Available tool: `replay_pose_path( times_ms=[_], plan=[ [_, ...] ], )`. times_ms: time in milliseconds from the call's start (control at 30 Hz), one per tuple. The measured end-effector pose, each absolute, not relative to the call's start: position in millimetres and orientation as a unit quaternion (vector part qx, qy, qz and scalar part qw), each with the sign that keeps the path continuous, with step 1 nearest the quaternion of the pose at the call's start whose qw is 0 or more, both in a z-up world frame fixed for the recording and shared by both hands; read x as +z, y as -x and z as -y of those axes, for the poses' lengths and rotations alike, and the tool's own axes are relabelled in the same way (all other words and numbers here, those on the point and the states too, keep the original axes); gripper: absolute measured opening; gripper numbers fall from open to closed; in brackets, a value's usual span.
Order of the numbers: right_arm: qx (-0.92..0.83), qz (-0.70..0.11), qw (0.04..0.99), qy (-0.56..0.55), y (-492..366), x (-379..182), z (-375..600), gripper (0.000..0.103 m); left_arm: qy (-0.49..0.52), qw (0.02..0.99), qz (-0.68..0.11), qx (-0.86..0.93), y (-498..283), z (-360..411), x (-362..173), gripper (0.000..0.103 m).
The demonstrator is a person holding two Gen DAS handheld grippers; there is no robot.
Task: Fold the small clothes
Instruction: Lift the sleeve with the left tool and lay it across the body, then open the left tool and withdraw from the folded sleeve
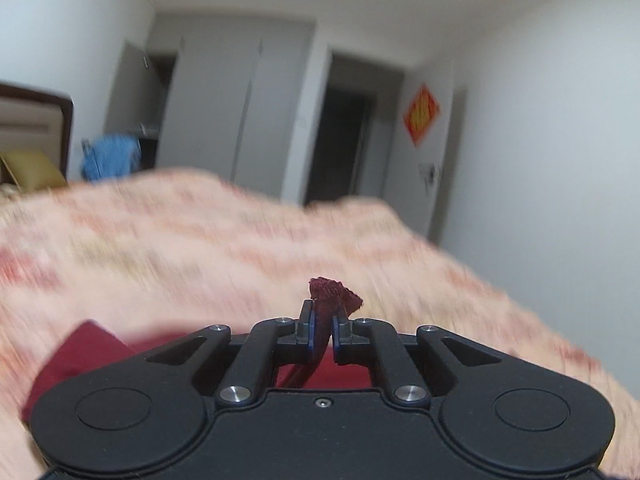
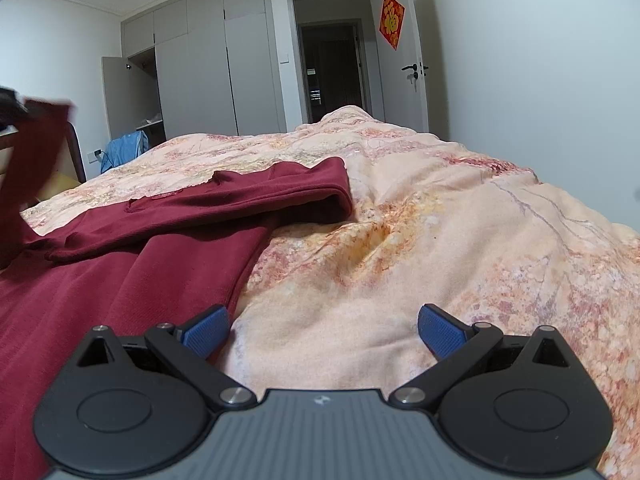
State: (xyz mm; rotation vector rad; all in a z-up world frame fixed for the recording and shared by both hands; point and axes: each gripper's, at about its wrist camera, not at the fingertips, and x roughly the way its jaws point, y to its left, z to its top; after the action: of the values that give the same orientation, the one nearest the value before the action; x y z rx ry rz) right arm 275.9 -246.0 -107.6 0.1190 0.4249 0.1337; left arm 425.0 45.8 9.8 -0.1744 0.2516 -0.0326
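Observation:
A dark red garment (image 2: 132, 248) lies spread on the left part of a peach floral bed cover (image 2: 440, 220), with one sleeve folded across it. My left gripper (image 1: 323, 322) is shut on a bunched edge of that dark red garment (image 1: 334, 292), and more red cloth hangs below the jaws. In the right wrist view the lifted part of the garment rises blurred at the far left, up to the left gripper (image 2: 12, 108). My right gripper (image 2: 322, 330) is open just above the cover, its left blue pad (image 2: 206, 332) beside the garment's hem, nothing between the pads.
The bed cover (image 1: 200, 248) fills the middle of the left wrist view, blurred by motion. Behind it stand grey wardrobes (image 2: 208, 64), one door ajar, a dark doorway (image 2: 332, 64), and a door with a red decoration (image 2: 392, 20). A blue cloth (image 2: 124, 148) hangs at the bed's far left.

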Motion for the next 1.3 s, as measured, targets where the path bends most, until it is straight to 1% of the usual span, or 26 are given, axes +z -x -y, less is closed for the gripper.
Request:
replay_pose_path(
  times_ms=[200,233,267,300,333,367,400,433,467,500,567,600,667,733,900,1000,1133,1233,1267,1300],
  plan=[
    [0.070,-0.207,0.974,-0.066,-275,-108,248,0.103,0.087,0.976,-0.196,-0.051,-437,-26,-47,0.008],
    [0.070,-0.207,0.974,-0.066,-275,-108,248,0.103,0.084,0.974,-0.204,-0.057,-437,-22,-50,0.012],
    [0.070,-0.207,0.974,-0.066,-275,-108,248,0.103,0.083,0.971,-0.213,-0.063,-437,-22,-53,0.018],
    [0.070,-0.206,0.974,-0.066,-274,-108,248,0.103,0.084,0.969,-0.222,-0.068,-437,-23,-55,0.019],
    [0.070,-0.206,0.974,-0.066,-275,-108,247,0.103,0.089,0.966,-0.229,-0.074,-434,-23,-55,0.026],
    [0.070,-0.206,0.974,-0.066,-275,-108,248,0.103,0.093,0.964,-0.237,-0.079,-432,-22,-51,0.037],
    [0.070,-0.206,0.974,-0.066,-275,-108,247,0.103,0.100,0.961,-0.243,-0.083,-431,-22,-50,0.044],
    [0.070,-0.206,0.974,-0.066,-275,-108,247,0.103,0.107,0.959,-0.249,-0.086,-430,-24,-50,0.058],
    [0.070,-0.206,0.974,-0.066,-275,-108,247,0.103,0.115,0.957,-0.252,-0.087,-428,-27,-48,0.067],
    [0.070,-0.206,0.974,-0.066,-275,-108,247,0.103,0.123,0.956,-0.252,-0.088,-425,-29,-46,0.071],
    [0.070,-0.206,0.974,-0.066,-275,-108,248,0.103,0.130,0.954,-0.255,-0.092,-421,-34,-42,0.081],
    [0.070,-0.206,0.974,-0.066,-275,-108,247,0.103,0.132,0.953,-0.256,-0.090,-419,-37,-41,0.084],
    [0.070,-0.206,0.974,-0.066,-275,-108,247,0.103,0.134,0.954,-0.257,-0.081,-413,-43,-36,0.093],
    [0.070,-0.206,0.974,-0.066,-274,-108,248,0.103,0.134,0.954,-0.258,-0.068,-405,-53,-29,0.099],
    [0.073,-0.204,0.974,-0.071,-273,-106,249,0.103,0.100,0.961,-0.258,-0.017,-381,-88,-18,0.101],
    [0.080,-0.221,0.969,-0.078,-273,-95,250,0.103,0.071,0.963,-0.258,0.019,-365,-122,-16,0.101],
    [0.114,-0.227,0.964,-0.075,-277,-78,245,0.103,0.034,0.960,-0.264,0.086,-350,-171,-26,0.101],
    [0.162,-0.222,0.959,-0.068,-285,-60,233,0.102,0.033,0.954,-0.272,0.123,-348,-204,-36,0.099],
    [0.181,-0.219,0.957,-0.064,-289,-54,226,0.102,0.037,0.952,-0.276,0.130,-348,-213,-39,0.098],
    [0.200,-0.220,0.953,-0.057,-296,-48,218,0.096,0.041,0.950,-0.280,0.133,-348,-221,-41,0.097]
  ],
)
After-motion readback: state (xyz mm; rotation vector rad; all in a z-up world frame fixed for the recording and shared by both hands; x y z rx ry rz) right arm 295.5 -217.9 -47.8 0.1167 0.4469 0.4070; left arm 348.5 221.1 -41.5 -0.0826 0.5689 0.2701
